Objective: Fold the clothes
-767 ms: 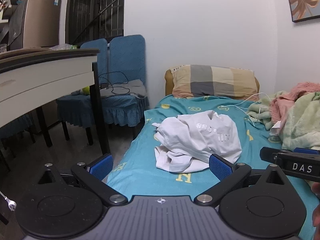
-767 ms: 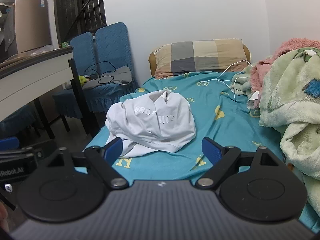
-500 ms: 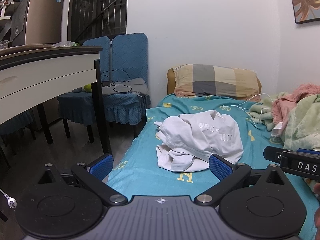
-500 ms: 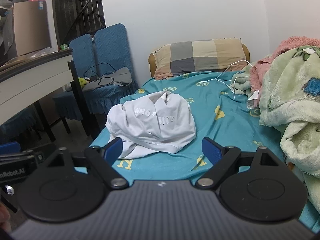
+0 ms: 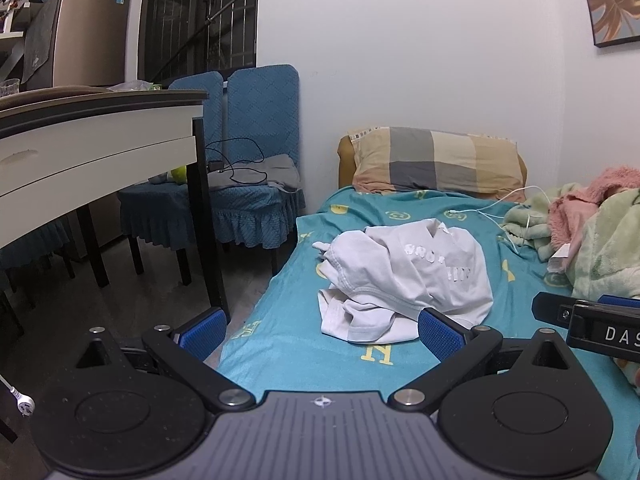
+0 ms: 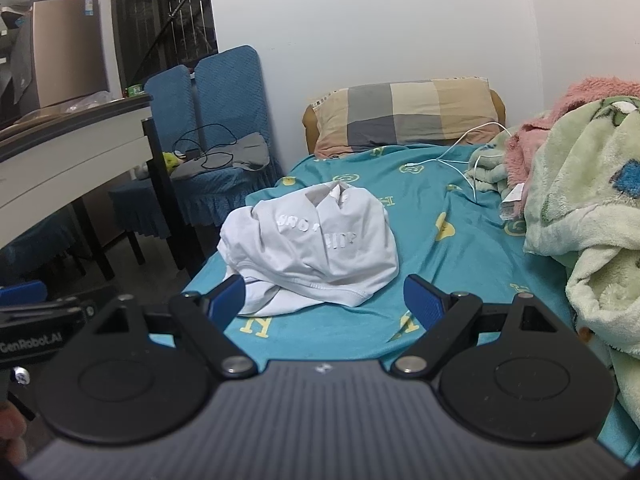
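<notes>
We see a crumpled white shirt (image 5: 404,280) lying in a heap on the bed (image 5: 288,332), about midway along the teal sheet and nearer its table-side edge. Pale lettering shows on the shirt's upper folds; we cannot read it.

Our left gripper (image 5: 320,330) hangs short of the shirt with its blue fingers (image 5: 202,332) spread wide and nothing between them; the right-hand pad sits in front of the shirt's near hem in the view, though we cannot tell if it touches. Our right gripper (image 6: 325,300) is likewise short of the shirt (image 6: 308,240), fingers (image 6: 420,302) spread wide and empty, the heap framed between them.

Beyond the shirt, at the bed's head, a checked pillow (image 5: 436,160) leans against the wall. A white cable (image 6: 460,152) trails across the sheet between the pillow and the shirt. A pile of green and pink blankets (image 6: 580,208) fills the far side of the bed from the shirt. On the other side of the shirt, off the bed, stand two blue chairs (image 5: 256,128) and a white table (image 5: 92,148)
</notes>
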Motion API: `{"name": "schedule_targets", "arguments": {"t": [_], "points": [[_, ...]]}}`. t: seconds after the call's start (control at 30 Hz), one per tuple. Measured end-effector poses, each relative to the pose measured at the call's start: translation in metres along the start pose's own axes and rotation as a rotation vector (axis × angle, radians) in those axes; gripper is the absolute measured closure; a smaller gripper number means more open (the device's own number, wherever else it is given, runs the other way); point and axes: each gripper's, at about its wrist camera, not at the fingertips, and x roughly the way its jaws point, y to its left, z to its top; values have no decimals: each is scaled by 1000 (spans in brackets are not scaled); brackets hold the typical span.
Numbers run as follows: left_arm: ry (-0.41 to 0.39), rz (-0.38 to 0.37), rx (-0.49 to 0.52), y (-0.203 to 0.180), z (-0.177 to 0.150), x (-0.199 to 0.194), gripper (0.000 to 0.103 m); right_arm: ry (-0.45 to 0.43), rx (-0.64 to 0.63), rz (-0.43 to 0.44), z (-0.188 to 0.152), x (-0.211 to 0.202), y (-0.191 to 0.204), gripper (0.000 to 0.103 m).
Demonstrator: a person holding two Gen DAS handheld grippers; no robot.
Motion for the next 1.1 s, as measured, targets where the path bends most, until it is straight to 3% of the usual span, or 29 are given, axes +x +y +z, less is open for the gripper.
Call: {"name": "schedule_targets", "arguments": {"t": [0.5, 1.1], "points": [[-4, 20, 26, -5, 1, 1, 0, -3, 24, -3, 1, -1, -2, 15], [-42, -26, -55, 20, 13, -9, 0, 11, 50, 27, -3, 1, -4, 15]]}}
